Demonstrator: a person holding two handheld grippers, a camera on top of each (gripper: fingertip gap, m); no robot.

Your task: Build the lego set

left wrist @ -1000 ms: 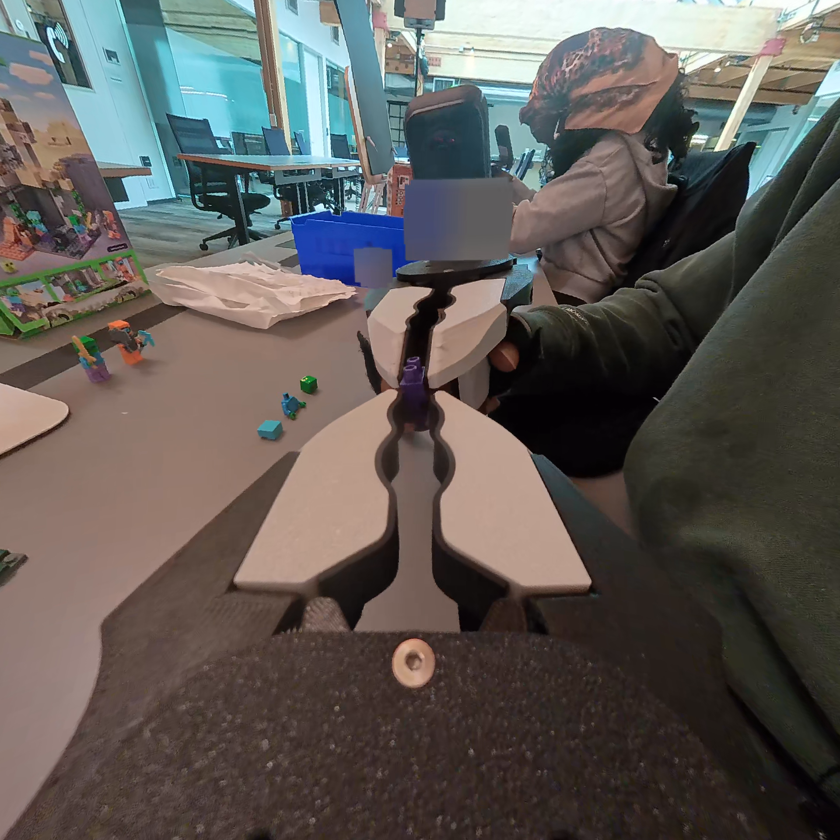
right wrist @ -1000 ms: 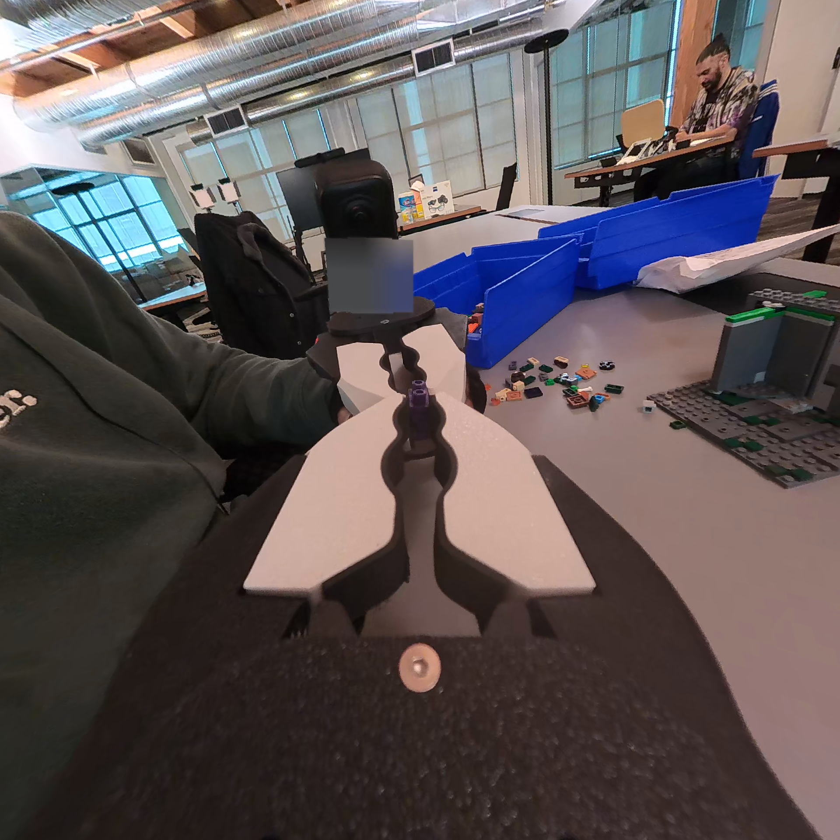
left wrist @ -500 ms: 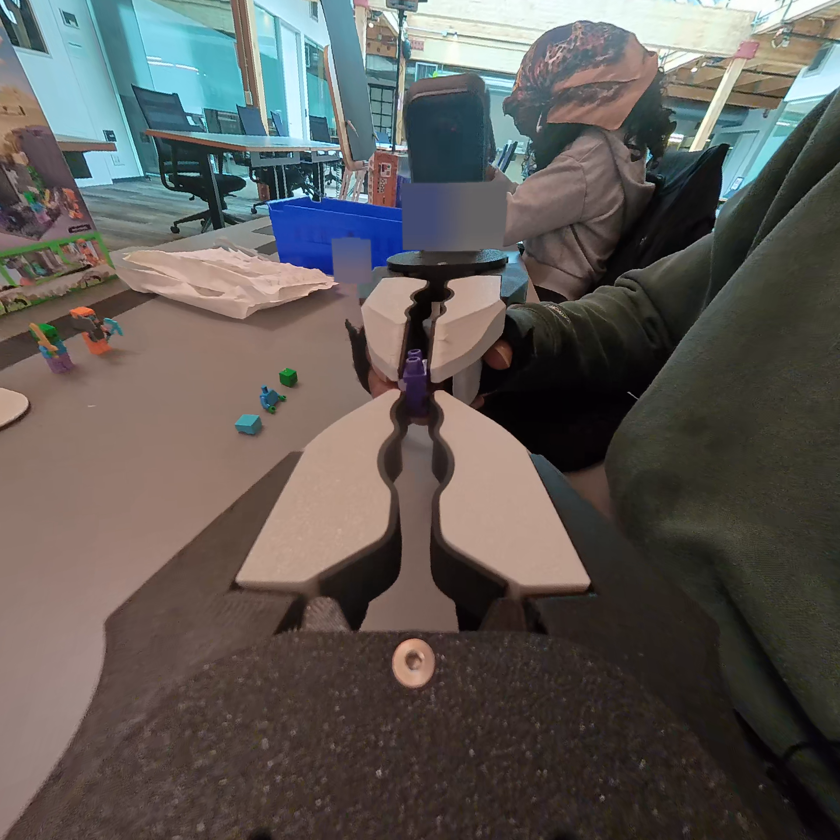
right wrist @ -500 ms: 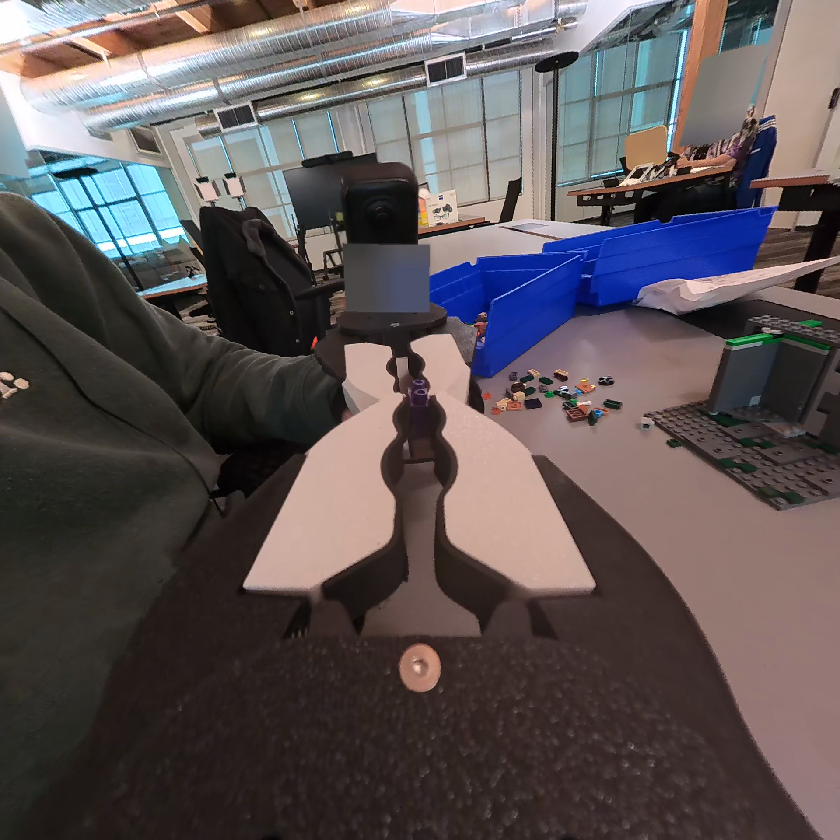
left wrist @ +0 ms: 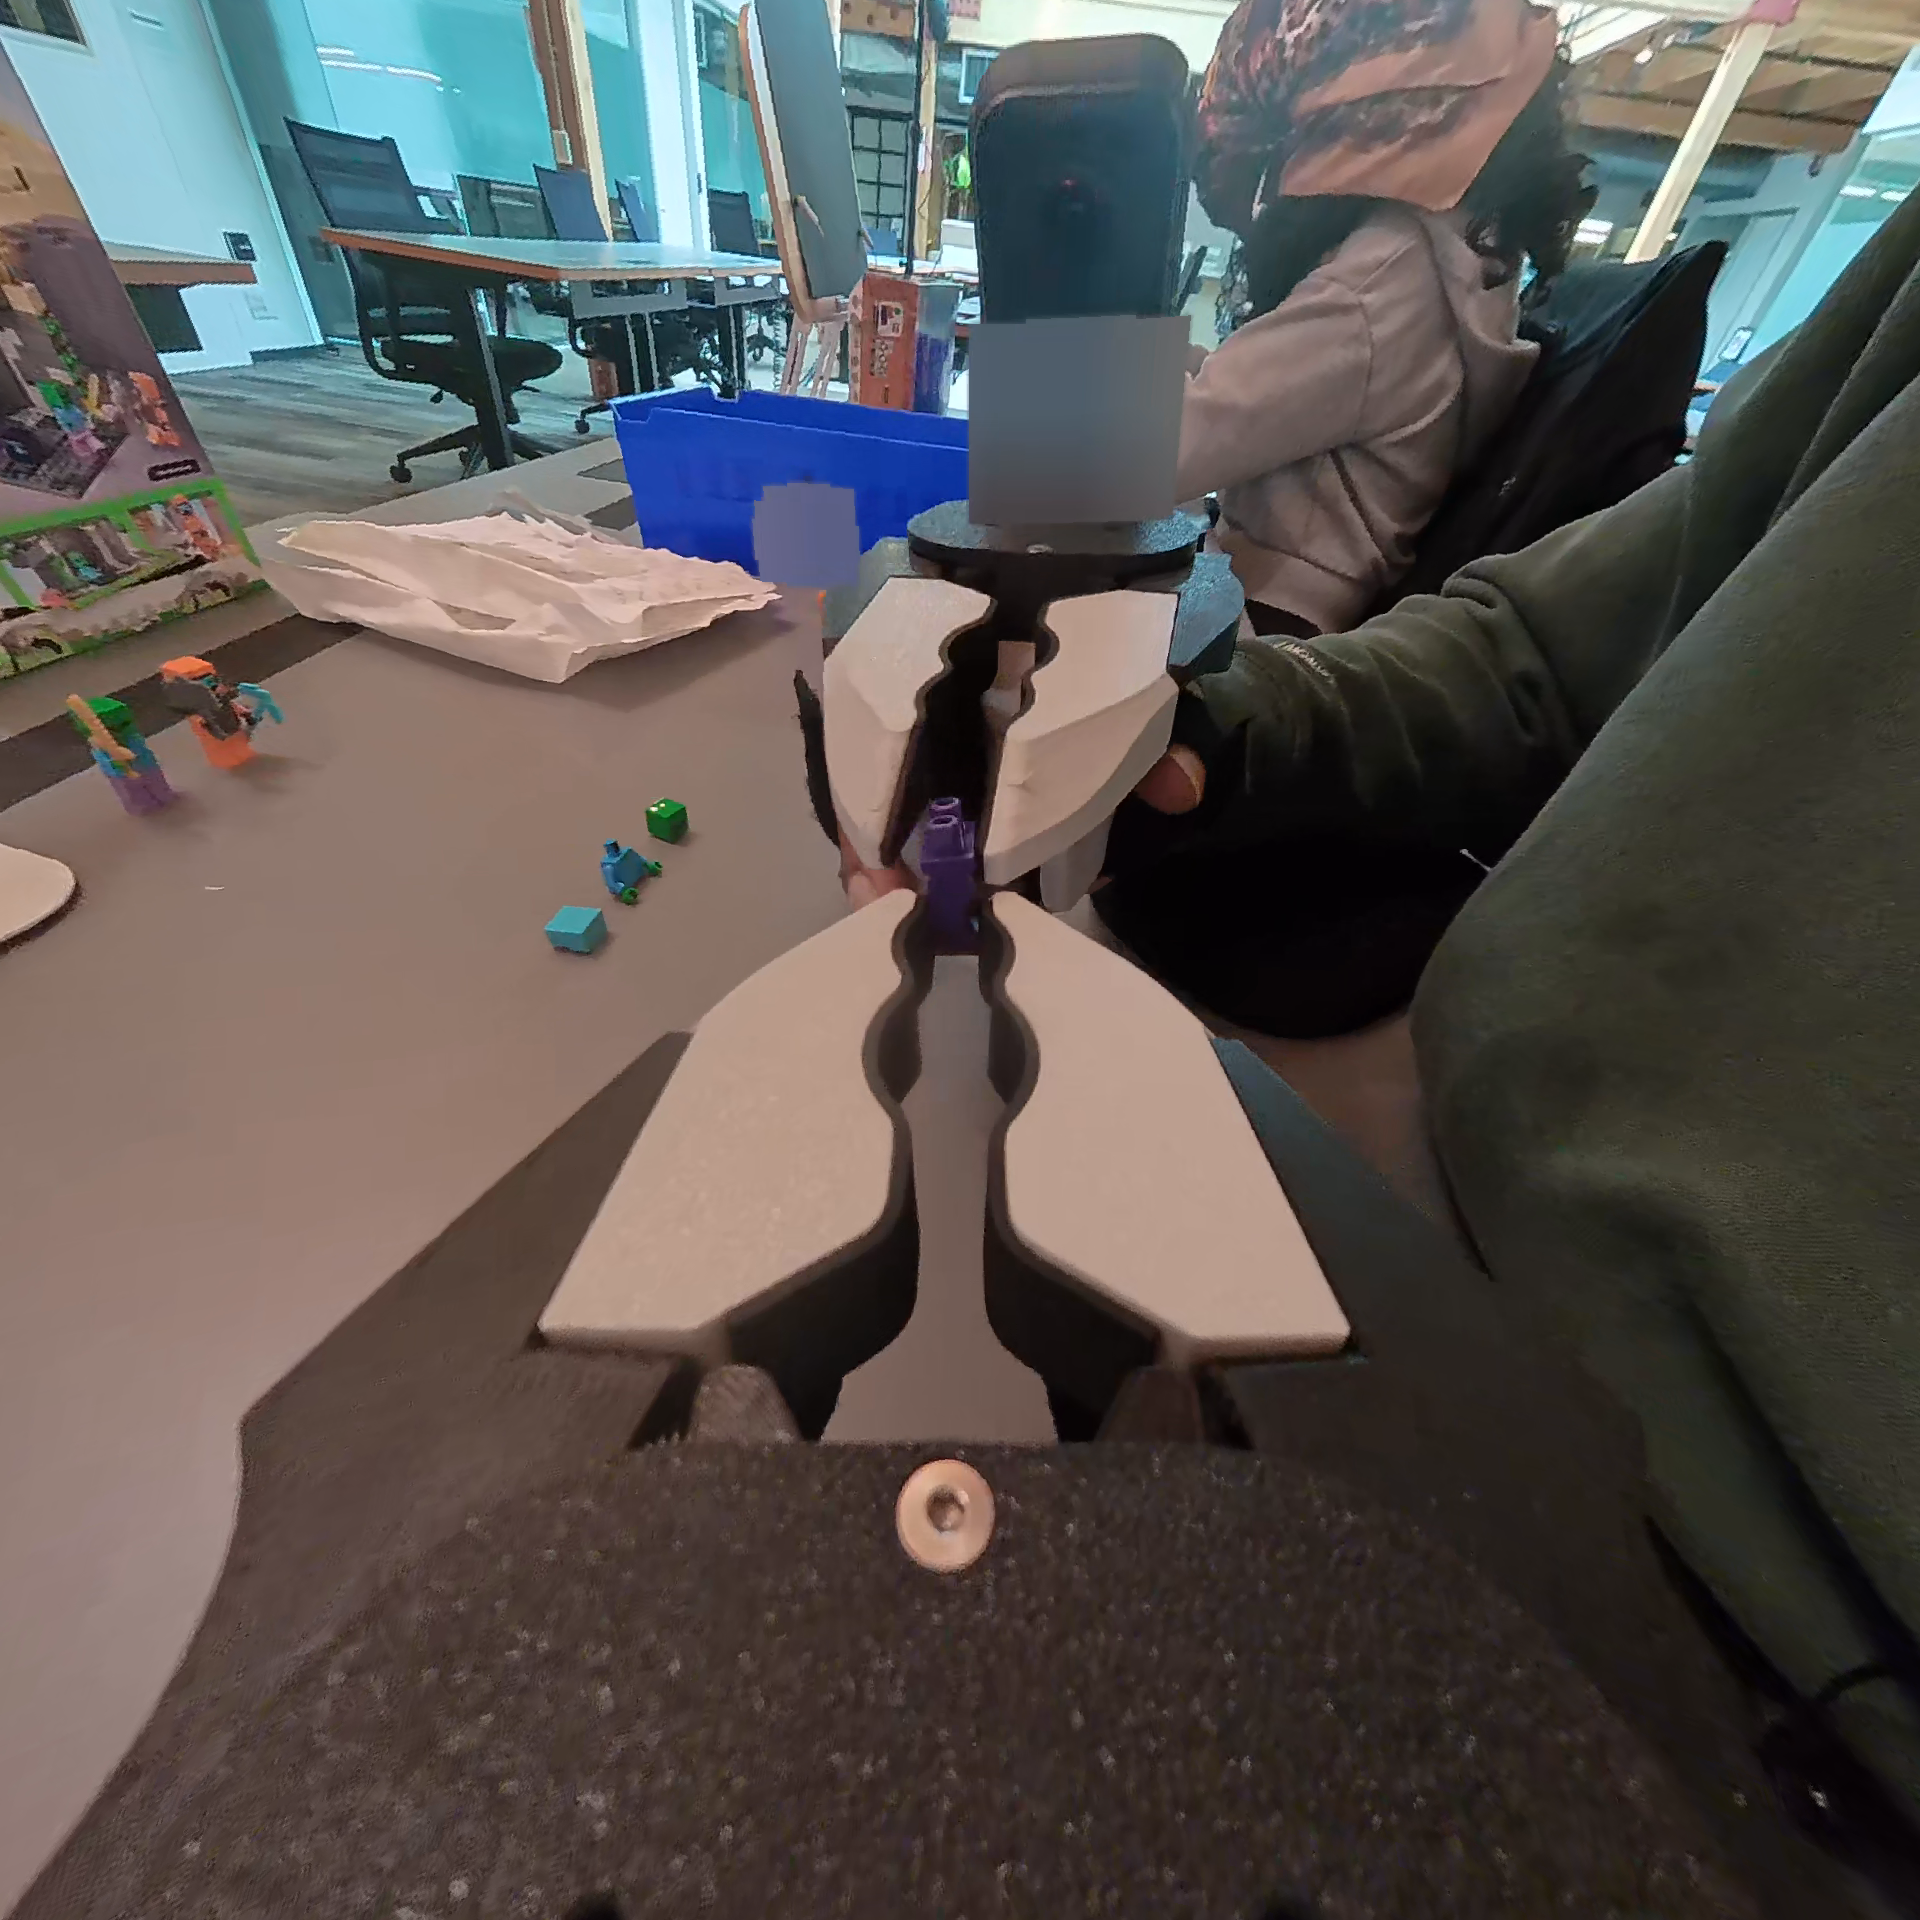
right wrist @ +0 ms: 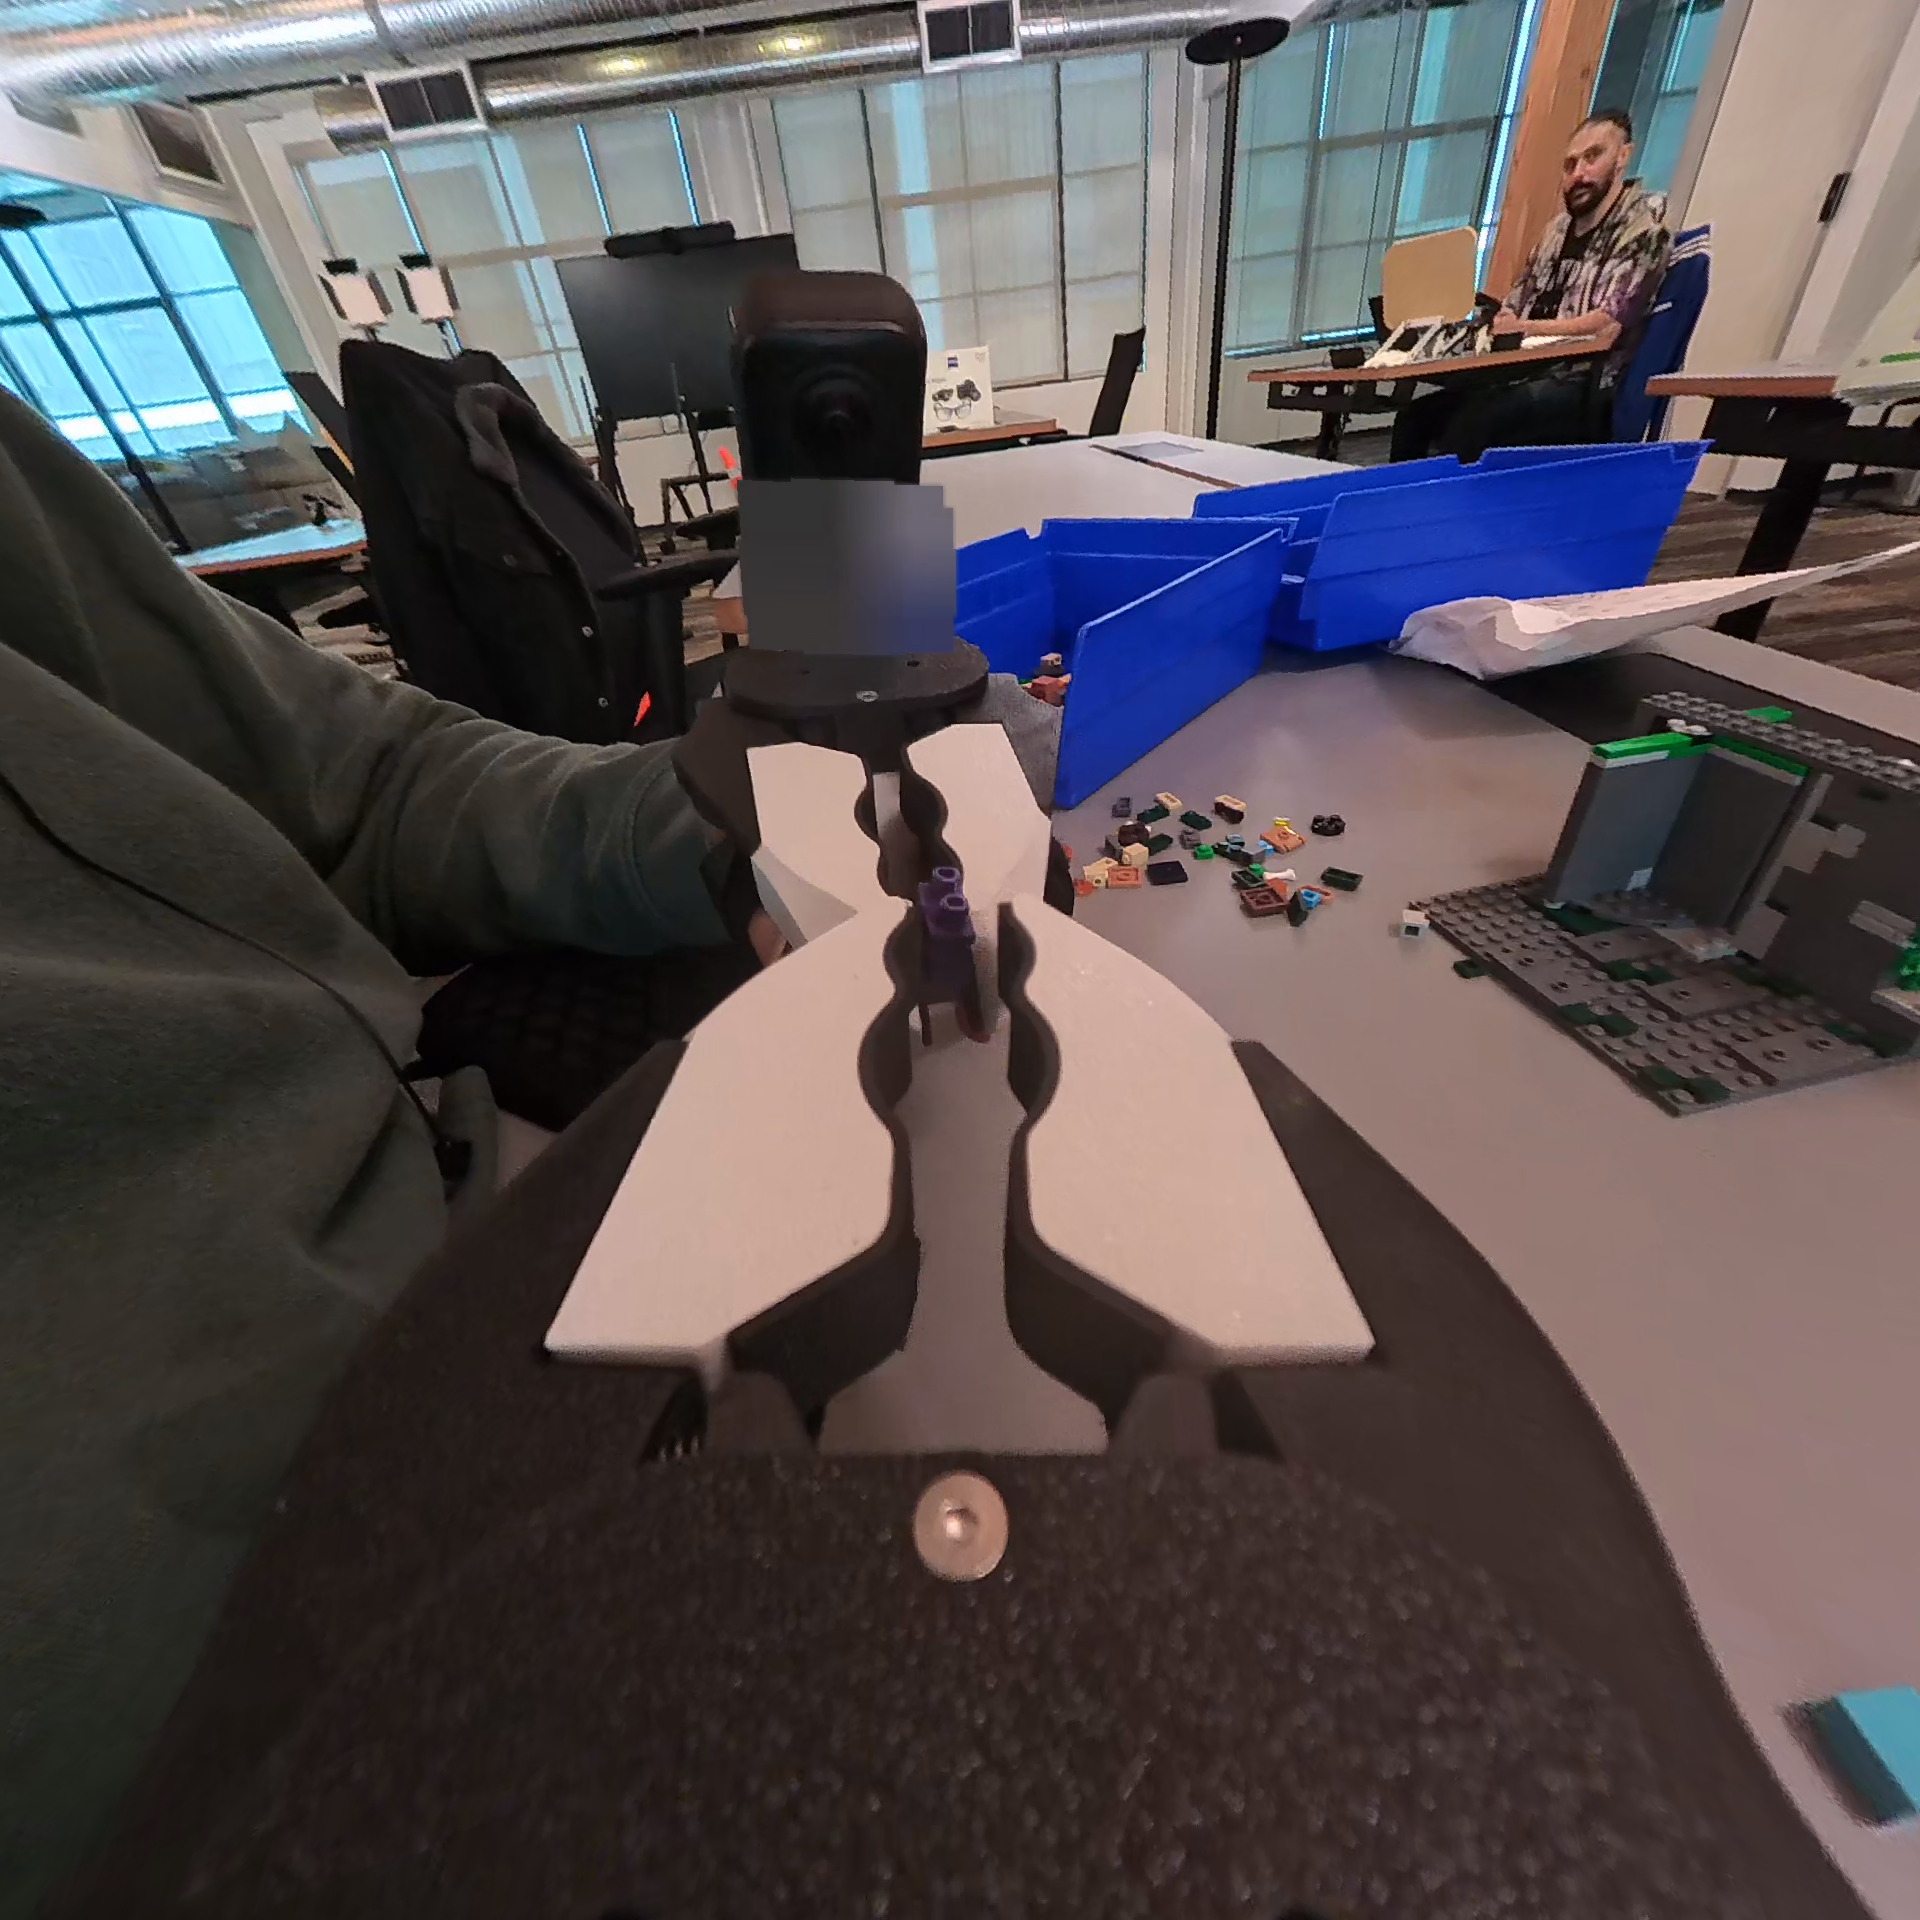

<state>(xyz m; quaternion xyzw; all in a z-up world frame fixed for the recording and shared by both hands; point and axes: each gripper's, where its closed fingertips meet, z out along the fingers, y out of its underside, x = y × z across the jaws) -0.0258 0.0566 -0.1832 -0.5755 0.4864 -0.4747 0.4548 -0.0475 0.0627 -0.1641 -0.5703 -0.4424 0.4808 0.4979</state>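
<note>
A small purple lego piece (left wrist: 948, 878) with two studs is pinched between my left gripper's (left wrist: 948, 920) fingertips, above the grey table (left wrist: 312, 1039). My right gripper (left wrist: 940, 831) faces it tip to tip, jaws slightly apart around the studded end. In the right wrist view the purple piece (right wrist: 943, 930) stands between my right gripper's (right wrist: 945, 940) fingertips with a small gap on each side; the left gripper (right wrist: 899, 831) is just behind it. A partly built grey model (right wrist: 1714, 894) on a baseplate stands to the right.
Loose small pieces (right wrist: 1226, 842) lie by blue bins (right wrist: 1174, 644). A white paper bag (left wrist: 520, 592), the set's box (left wrist: 83, 468), two minifigures (left wrist: 130, 753), a green cube (left wrist: 665, 821) and a teal block (left wrist: 575, 928) are to the left. People sit at the back. Less than 4 cm separates the two grippers' tips. From either gripper's tips it is about 30 cm to the partly built grey model (right wrist: 1714, 894).
Both grippers stayed tip to tip on the purple piece while turning a little. The right gripper's jaws have parted slightly around it.
</note>
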